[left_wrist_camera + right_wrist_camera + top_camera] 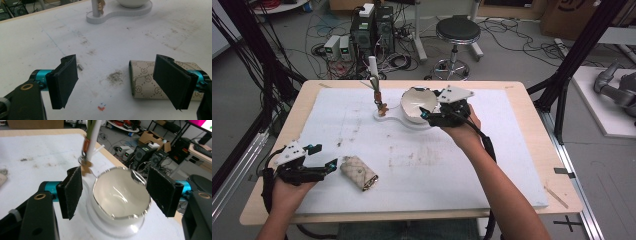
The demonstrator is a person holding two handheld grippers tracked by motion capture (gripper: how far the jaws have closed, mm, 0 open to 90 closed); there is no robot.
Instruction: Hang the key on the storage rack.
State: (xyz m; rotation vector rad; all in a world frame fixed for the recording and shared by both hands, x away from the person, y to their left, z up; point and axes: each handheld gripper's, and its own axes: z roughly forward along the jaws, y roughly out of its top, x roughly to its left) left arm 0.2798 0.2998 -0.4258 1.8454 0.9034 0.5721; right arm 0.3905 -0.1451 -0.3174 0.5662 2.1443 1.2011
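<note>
A beige patterned key pouch (358, 172) (145, 77) lies on the white board near the front left. My left gripper (326, 156) (117, 82) hovers just left of it, open, with its right jaw over the pouch's end. At the back middle a white figure-eight base (387, 116) carries an upright post (373, 70) (92, 142) with keys (381, 102) (85, 162) hanging on it, and a glossy white bowl (417, 102) (120, 192). My right gripper (430, 103) (117, 195) is at the bowl, open, with the bowl between the jaws and the pads off its rim.
The white board (427, 165) covers most of the wooden table (522, 92). A small metal pin (80, 67) and a red mark (101, 108) lie on the board by my left gripper. A stool (457, 32) and computers (372, 30) stand on the floor beyond.
</note>
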